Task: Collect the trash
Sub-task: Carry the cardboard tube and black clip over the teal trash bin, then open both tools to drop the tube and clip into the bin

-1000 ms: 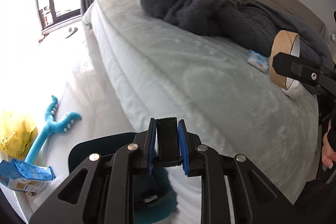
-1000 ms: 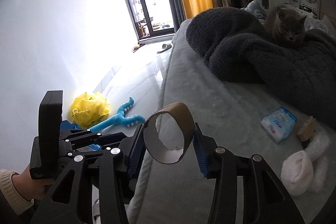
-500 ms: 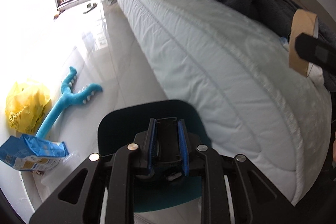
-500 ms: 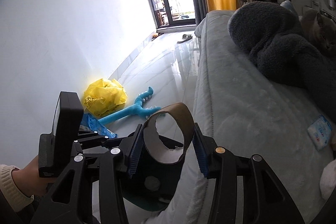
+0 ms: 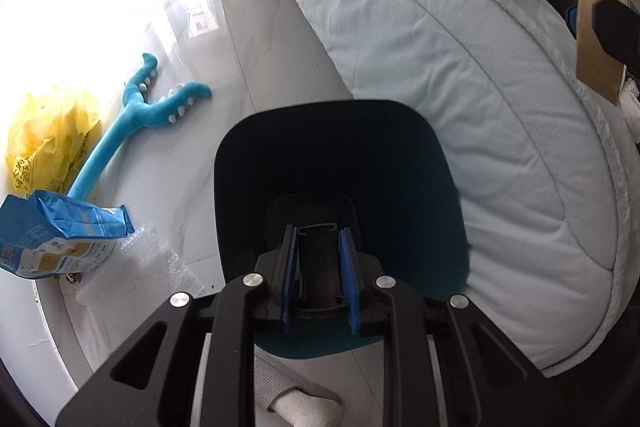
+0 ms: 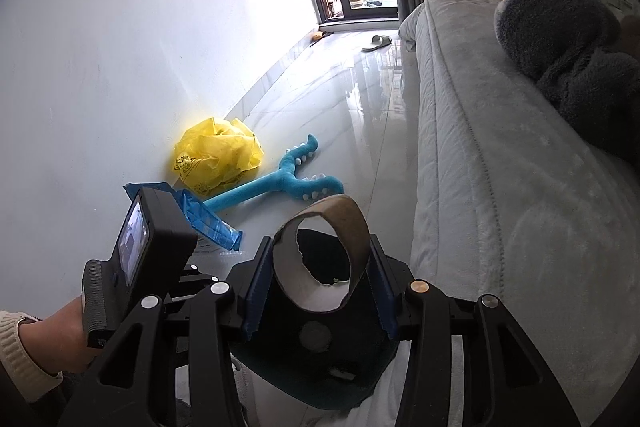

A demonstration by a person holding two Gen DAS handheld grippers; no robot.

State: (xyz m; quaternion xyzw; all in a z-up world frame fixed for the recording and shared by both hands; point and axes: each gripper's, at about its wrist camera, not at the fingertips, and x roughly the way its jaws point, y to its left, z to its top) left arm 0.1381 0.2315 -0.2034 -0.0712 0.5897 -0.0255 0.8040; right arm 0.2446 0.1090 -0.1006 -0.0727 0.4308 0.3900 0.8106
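The left tongs are closed narrowly on the dark handle of a teal bin. The right tongs clamp a torn cardboard tube above that bin, beside the bed edge; bare floor lies left.

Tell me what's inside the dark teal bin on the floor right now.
In the right wrist view, the dark teal bin shows a round pale spot and a small white scrap on its floor. The cardboard tube held by the right gripper hides part of the interior; the left view shows only darkness.
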